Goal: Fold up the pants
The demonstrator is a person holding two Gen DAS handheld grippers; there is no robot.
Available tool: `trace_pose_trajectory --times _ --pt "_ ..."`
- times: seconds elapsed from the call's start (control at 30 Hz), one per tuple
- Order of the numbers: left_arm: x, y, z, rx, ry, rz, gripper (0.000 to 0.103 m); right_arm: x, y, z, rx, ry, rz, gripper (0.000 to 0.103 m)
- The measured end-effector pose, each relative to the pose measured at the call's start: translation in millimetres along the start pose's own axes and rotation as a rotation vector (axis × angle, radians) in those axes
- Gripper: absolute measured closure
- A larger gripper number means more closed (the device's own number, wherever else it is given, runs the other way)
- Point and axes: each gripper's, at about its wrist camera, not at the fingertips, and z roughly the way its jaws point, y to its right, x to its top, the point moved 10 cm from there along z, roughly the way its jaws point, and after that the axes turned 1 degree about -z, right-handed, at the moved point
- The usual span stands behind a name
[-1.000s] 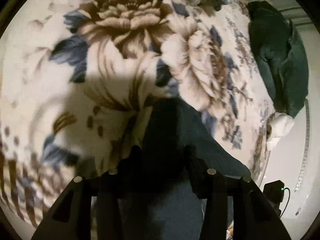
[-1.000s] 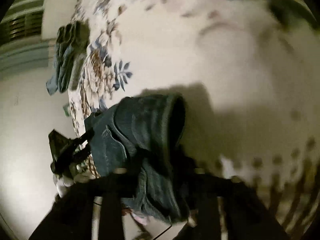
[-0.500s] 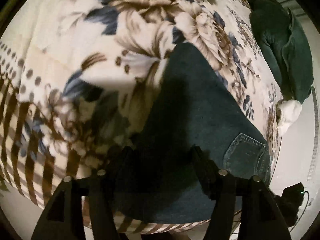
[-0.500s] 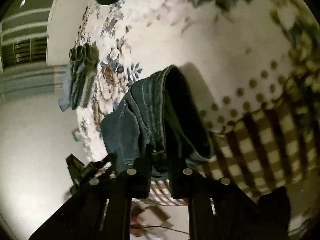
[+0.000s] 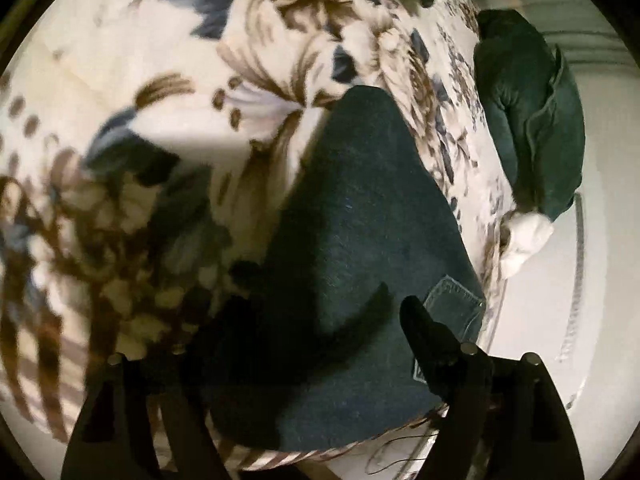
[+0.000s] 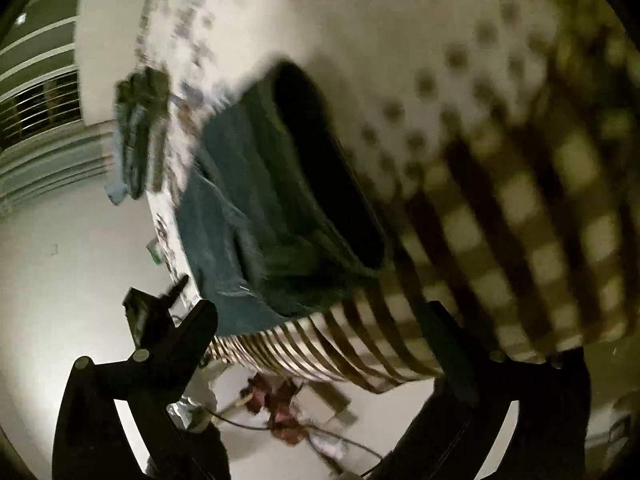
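Note:
The dark blue jeans (image 5: 360,248) lie folded on the flowered bedspread (image 5: 120,92) near the bed's edge, a back pocket (image 5: 454,304) showing at the lower right. My left gripper (image 5: 324,316) is open just above them, with nothing between its fingers. In the right wrist view the jeans (image 6: 272,208) lie flat by the striped edge of the bed. My right gripper (image 6: 320,312) is wide open and empty, drawn back off the bed's edge.
A dark green pillow (image 5: 532,116) and a white bundle (image 5: 524,236) lie at the far right of the bed. A stack of folded clothes (image 6: 140,128) sits further along the bed. Cables and small items (image 6: 280,404) lie on the floor below.
Both grippers have opened and let go of the jeans, which now lie on the bed. The right gripper has drawn back past the bed's edge.

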Motion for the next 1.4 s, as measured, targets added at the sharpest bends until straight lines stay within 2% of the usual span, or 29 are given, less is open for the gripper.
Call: trace_pose_trajectory --times 0.07,0.17,0.27,0.43,0.47,0.57,0.63,0.67,0.77,0.8,0.9,1.17,1.3,1.4 --pt "2.8 -8.4 10.1 -0.011 -0.018 -0.024 0.025 4.1 -1.3 24.2 0.031 -0.005 0.014 0.000" --pt "6.7 -8.7 20.4 -0.007 -0.030 -0.002 0.022 16.5 -7.1 41.0 0.079 0.060 0.024 0.000" --pt "8.7 -2.7 23.2 0.010 -0.037 0.041 0.022 23.2 -24.1 29.9 0.158 0.165 0.048 0.000" --pt "8.7 0.4 32.5 0.036 -0.047 0.085 0.015 22.1 -20.8 29.1 0.156 0.220 0.052 0.002" --pt "8.2 1.8 34.4 0.048 -0.047 0.101 0.015 22.4 -20.9 28.9 0.143 0.229 0.049 0.006" --pt "7.8 12.0 34.8 0.044 -0.026 0.155 0.017 20.3 -22.4 30.8 0.100 0.239 0.042 0.035" --pt "8.1 19.7 36.5 0.062 -0.006 0.205 0.029 22.4 -22.5 30.3 0.090 0.244 0.044 0.041" --pt "8.3 22.0 35.3 0.073 0.009 0.228 0.041 21.6 -22.4 30.7 0.087 0.243 0.043 0.044" --pt "11.7 22.7 25.3 0.044 0.031 0.199 0.071 17.5 -29.3 25.1 0.065 0.239 0.023 0.056" --pt "11.4 24.0 22.1 0.033 0.036 0.193 0.075 15.2 -31.9 22.1 0.061 0.238 0.010 0.059" --pt "7.0 31.9 9.7 0.024 0.054 0.205 0.081 7.7 -49.2 10.2 0.049 0.235 -0.036 0.062" --pt "4.3 71.2 -41.2 0.004 0.120 0.196 0.083 3.6 -105.1 -27.4 0.055 0.198 -0.108 0.064" --pt "16.1 99.8 -83.3 -0.004 0.167 0.189 0.083 2.9 -160.5 -41.7 0.066 0.180 -0.159 0.064" --pt "41.4 124.5 -121.0 -0.016 0.209 0.182 0.083 8.7 -211.8 -50.6 0.079 0.185 -0.203 0.064"
